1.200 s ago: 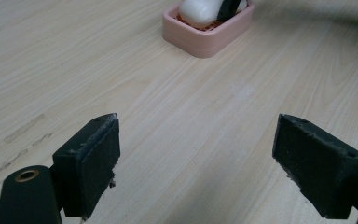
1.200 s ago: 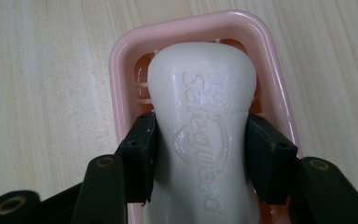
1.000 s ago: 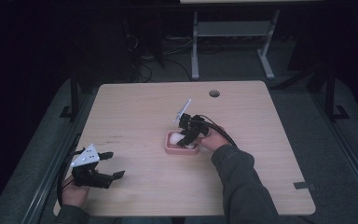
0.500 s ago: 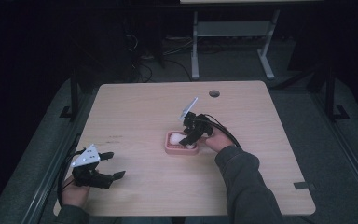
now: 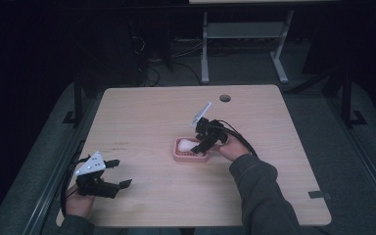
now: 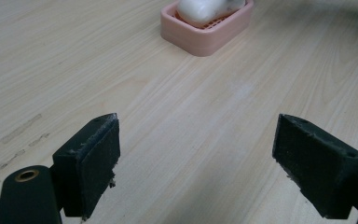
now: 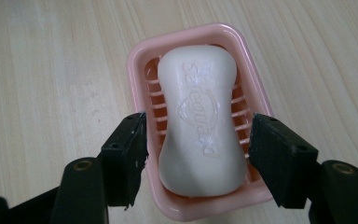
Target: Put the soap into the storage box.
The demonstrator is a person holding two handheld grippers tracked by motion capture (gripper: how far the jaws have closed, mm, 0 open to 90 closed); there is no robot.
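Because it lies flat in the pink slotted soap dish [image 7: 142, 70], the white soap bar [image 7: 200, 121] shows its waisted middle, the best place to take hold. By its look it is stiff, fairly light and probably slick, so a grip across the narrow waist should slip least. Flanking that waist, the right gripper [image 7: 198, 149] has its jaws apart and clear of the bar; they have just been opening. Dish and bar sit near the middle of the table [image 5: 142, 107]. Close to the near left corner, the left gripper [image 5: 113, 172] hangs with jaws wide apart, holding nothing.
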